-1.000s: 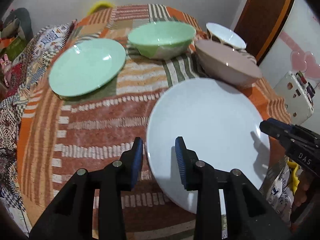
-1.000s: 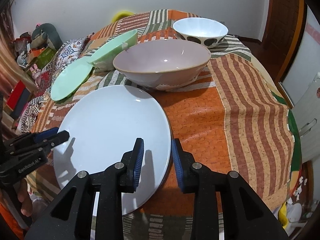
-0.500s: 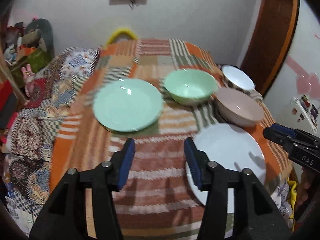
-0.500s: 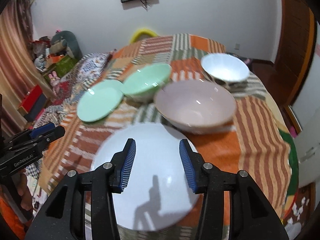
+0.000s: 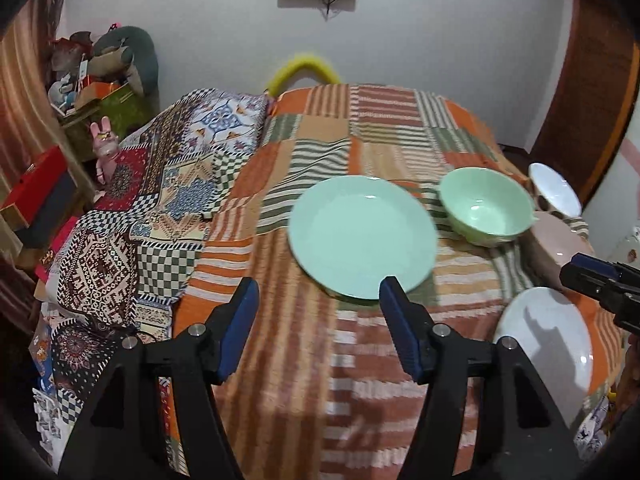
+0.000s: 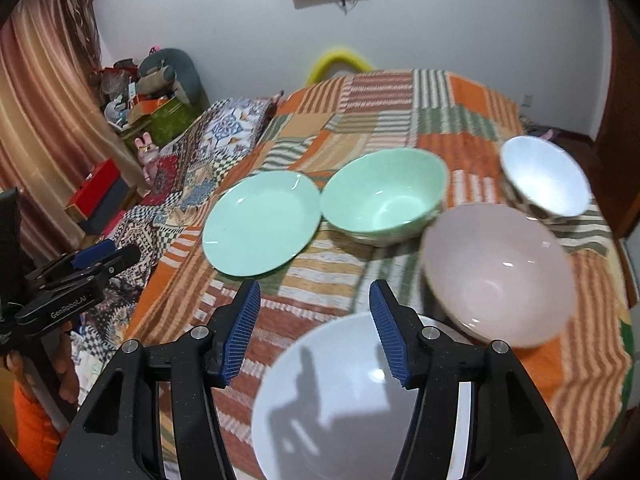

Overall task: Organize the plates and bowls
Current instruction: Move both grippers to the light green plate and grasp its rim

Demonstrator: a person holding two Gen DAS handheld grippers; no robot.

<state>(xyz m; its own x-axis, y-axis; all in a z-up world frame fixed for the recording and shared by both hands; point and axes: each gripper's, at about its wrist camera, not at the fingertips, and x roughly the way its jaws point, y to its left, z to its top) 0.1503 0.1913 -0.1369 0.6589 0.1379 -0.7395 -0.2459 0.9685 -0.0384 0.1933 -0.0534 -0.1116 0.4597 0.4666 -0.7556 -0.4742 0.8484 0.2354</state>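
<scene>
Fingers (image 6: 390, 336) apart, empty; white plate (image 6: 340, 400) below them.

The left gripper (image 5: 318, 296) is hovering over the striped cloth (image 5: 280, 344), its jaws having just been opening with nothing between them. A green plate (image 5: 362, 240) is lying just beyond its fingertips, a green bowl (image 5: 486, 206) sitting beside it. A white plate (image 5: 546, 340) is resting at right, under the right gripper (image 5: 576, 274)
</scene>
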